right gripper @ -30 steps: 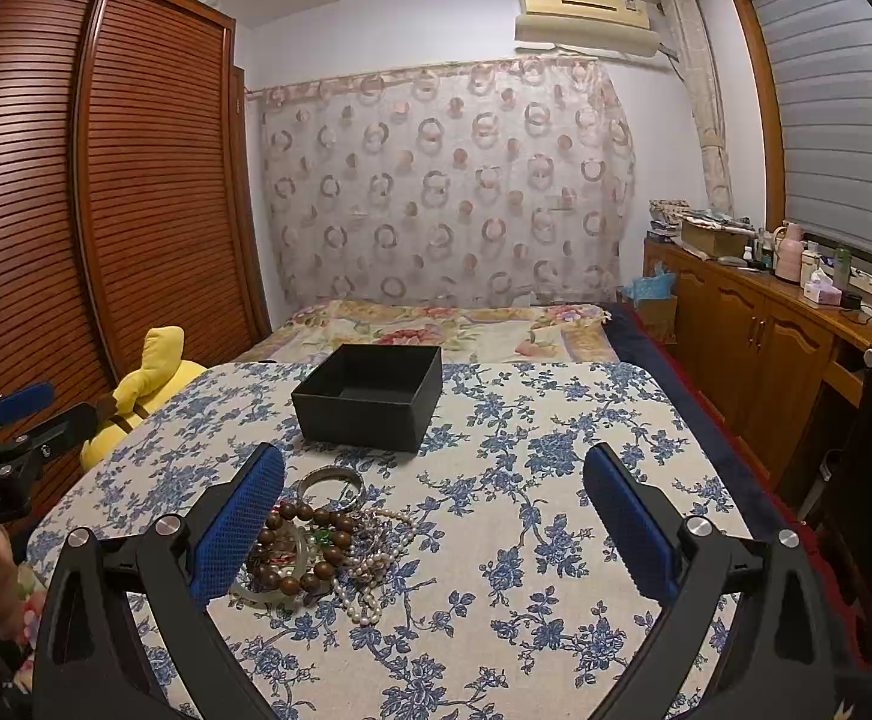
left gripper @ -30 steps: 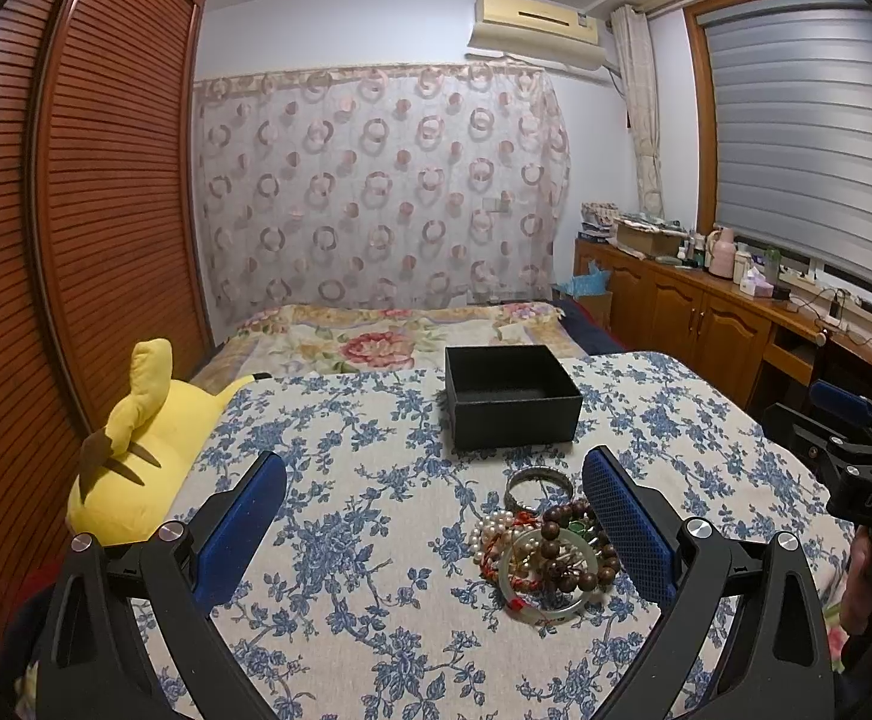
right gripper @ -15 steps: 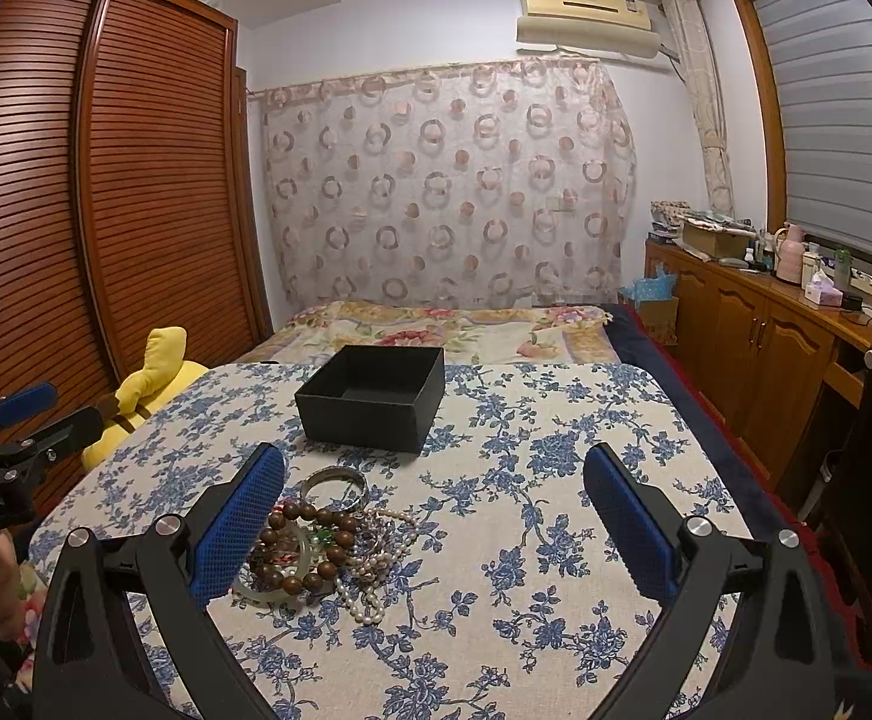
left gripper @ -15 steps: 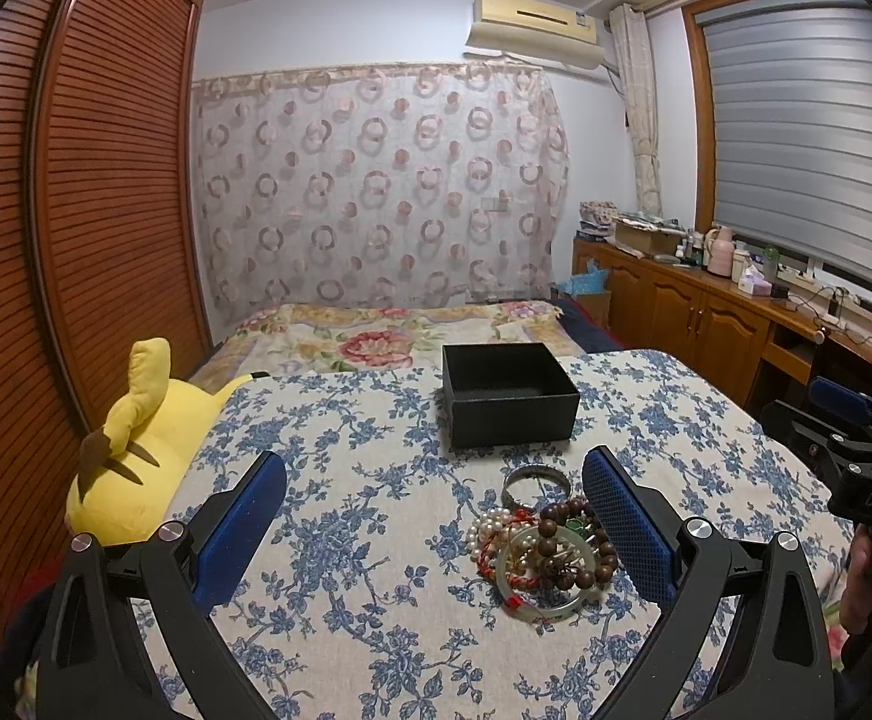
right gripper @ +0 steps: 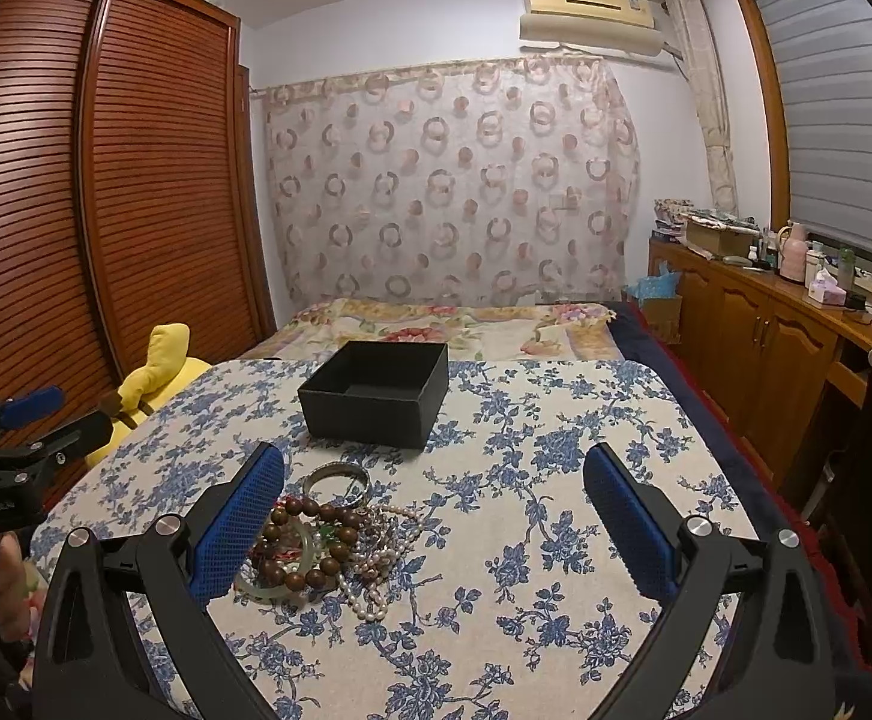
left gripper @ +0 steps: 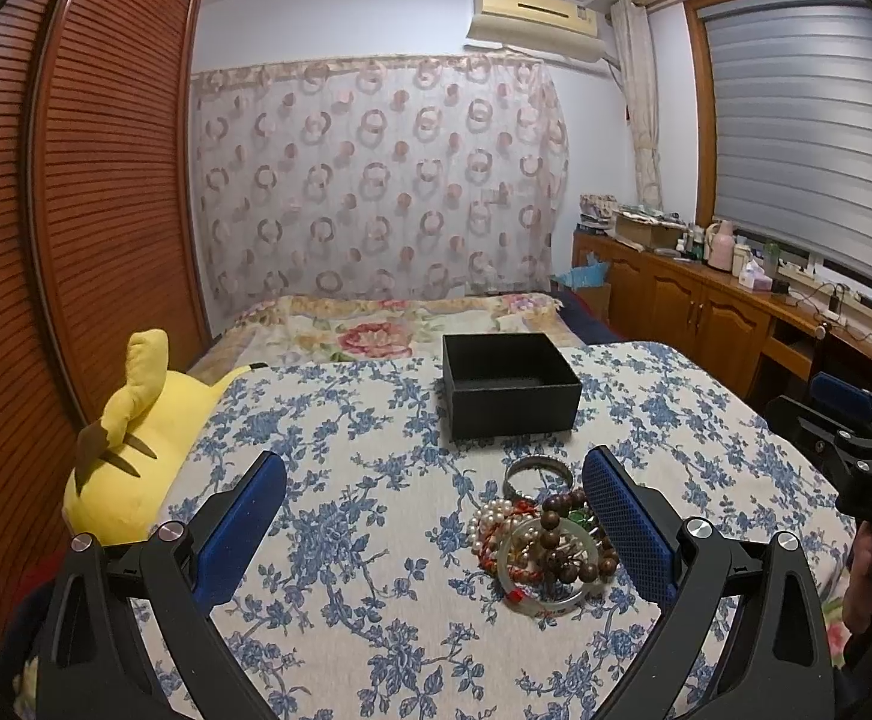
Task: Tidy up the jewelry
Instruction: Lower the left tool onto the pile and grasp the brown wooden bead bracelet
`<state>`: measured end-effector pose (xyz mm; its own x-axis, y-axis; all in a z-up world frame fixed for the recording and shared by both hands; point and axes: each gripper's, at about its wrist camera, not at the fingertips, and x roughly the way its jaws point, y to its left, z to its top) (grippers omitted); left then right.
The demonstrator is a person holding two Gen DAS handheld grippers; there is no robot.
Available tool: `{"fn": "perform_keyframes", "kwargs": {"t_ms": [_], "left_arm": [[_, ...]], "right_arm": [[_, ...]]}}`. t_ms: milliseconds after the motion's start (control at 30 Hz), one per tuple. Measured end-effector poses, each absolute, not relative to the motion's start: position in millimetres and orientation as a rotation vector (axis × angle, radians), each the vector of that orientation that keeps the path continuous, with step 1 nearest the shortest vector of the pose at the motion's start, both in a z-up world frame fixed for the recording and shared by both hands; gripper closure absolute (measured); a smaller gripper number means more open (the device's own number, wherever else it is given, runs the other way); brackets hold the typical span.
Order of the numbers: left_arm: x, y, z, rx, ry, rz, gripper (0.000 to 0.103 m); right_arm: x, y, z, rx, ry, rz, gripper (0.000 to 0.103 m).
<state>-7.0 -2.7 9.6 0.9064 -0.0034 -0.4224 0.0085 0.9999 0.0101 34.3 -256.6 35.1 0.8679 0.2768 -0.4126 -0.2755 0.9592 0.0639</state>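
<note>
Compared with a second ago, little has changed: the jewelry pile [left gripper: 541,546] sits marginally lower in the left wrist view and the box a touch further left, so both tools have barely shifted.

The left tool [left gripper: 436,516] is released, fingers wide apart and holding nothing, over the floral table [left gripper: 327,420]; the pile lies just inside its right finger [left gripper: 622,516], at about 3 o'clock. A yellow plush toy [left gripper: 129,450] lies at 9 o'clock, off the table's edge.

The black box [right gripper: 375,393], open side up, stands at 12 o'clock beyond the pile, its long axis running roughly left to right.

The right tool [right gripper: 436,516] is also released and empty, with the pile just inside its left finger [right gripper: 243,516], at 9 o'clock.
</note>
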Motion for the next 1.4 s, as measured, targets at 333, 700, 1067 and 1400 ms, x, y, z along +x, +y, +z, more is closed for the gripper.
{"fn": "perform_keyframes", "kwargs": {"t_ms": [333,700,1067,1400], "left_arm": [[4,2,-7,0.004,0.477,-0.021,0.008],[21,14,-35,-0.022,0.571,-0.081,0.008],[41,5,-69,-0.023,0.713,-0.193,0.022],[57,-3,-90,-0.064,0.815,-0.275,0.062]], "right_arm": [[44,-256,23,-0.016,0.462,0.328,0.002],[60,-250,1,-0.051,0.543,0.419,0.021],[71,-242,-31,-0.086,0.66,0.49,0.039],[74,-242,-33,-0.107,0.669,0.486,0.039]]}}
